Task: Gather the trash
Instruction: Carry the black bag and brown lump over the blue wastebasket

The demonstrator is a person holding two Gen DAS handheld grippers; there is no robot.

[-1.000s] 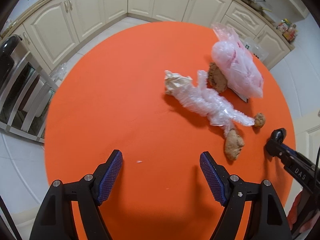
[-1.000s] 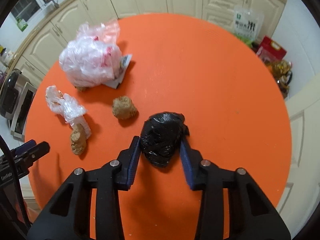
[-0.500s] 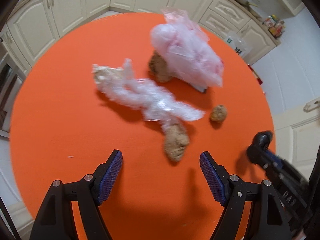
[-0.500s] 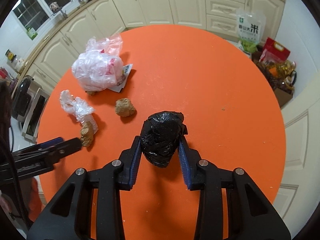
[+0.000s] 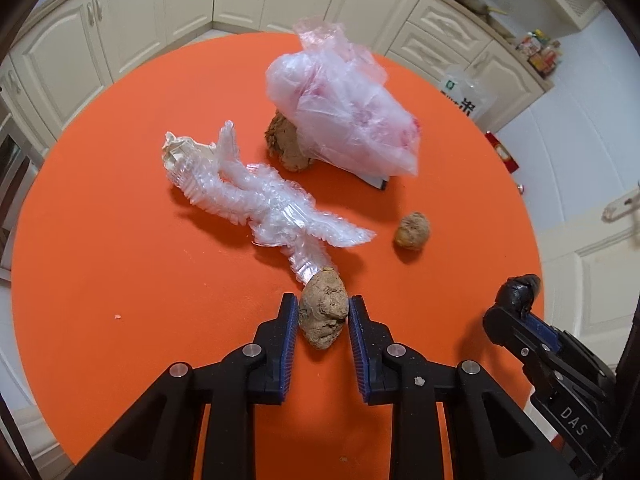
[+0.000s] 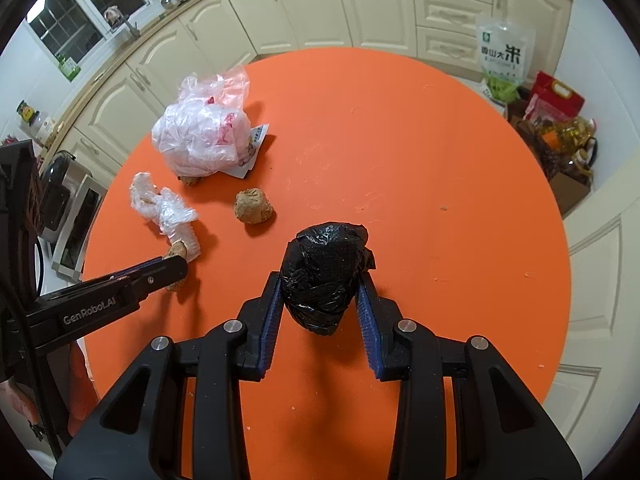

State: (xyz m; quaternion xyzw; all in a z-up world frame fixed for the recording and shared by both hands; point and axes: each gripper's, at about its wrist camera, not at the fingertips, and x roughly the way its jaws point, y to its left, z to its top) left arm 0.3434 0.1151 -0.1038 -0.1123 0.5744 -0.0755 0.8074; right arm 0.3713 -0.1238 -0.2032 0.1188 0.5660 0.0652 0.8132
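On the round orange table [image 5: 120, 208], the left gripper [image 5: 323, 316] has just squeezed its blue pads in on a lumpy brown ball of crumpled paper [image 5: 323, 307], and now they press on both its sides. The ball sits at the tip of a long crinkly strip of clear plastic wrap [image 5: 256, 196]. The right gripper [image 6: 318, 300] holds a scrunched black plastic bag [image 6: 322, 270] tight between its pads. A smaller brown paper ball [image 5: 412, 230] lies alone nearby. Farther back, a puffy pink see-through bag [image 5: 344, 108] rests on a third brown lump [image 5: 284, 142] (half hidden under it) and a printed card [image 6: 254, 144].
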